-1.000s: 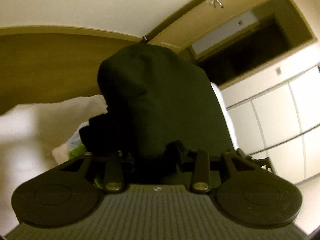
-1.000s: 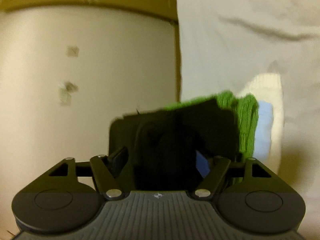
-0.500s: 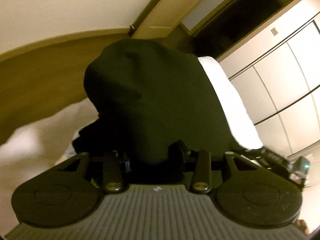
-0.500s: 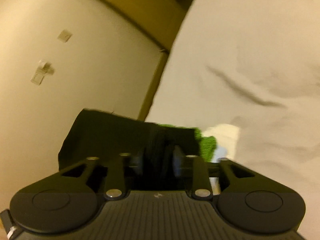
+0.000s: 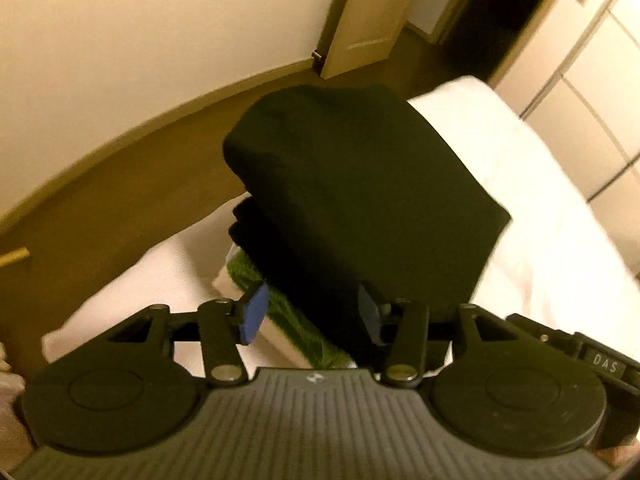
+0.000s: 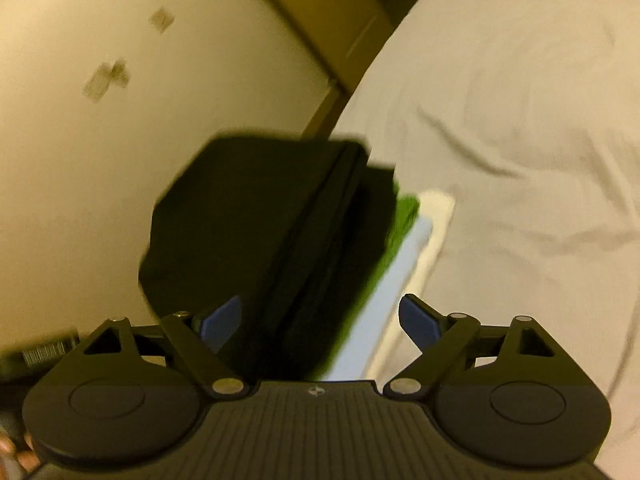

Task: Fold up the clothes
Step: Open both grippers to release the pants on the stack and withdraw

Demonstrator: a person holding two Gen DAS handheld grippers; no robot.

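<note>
A folded black garment (image 5: 360, 184) lies on top of a stack of folded clothes on a white bed (image 5: 532, 184). The stack below shows another black piece, a green knit (image 5: 276, 316) and white pieces. My left gripper (image 5: 310, 314) is open, its blue pads on either side of the stack's near edge. In the right wrist view the black garment (image 6: 248, 236) tops the same stack, with the green knit (image 6: 404, 216) and a pale blue piece (image 6: 384, 300) beside it. My right gripper (image 6: 320, 320) is open around the stack's edge.
A brown floor (image 5: 100, 208) and cream wall (image 5: 160, 32) lie beyond the bed's left side. A door (image 5: 360, 20) and white cupboards (image 5: 592, 60) stand at the back right. The white bedding (image 6: 520, 140) spreads wide to the right in the right wrist view.
Both grippers were shut on the black garment and have opened, letting it go onto the stack. Both views have tilted downward towards the bed.
</note>
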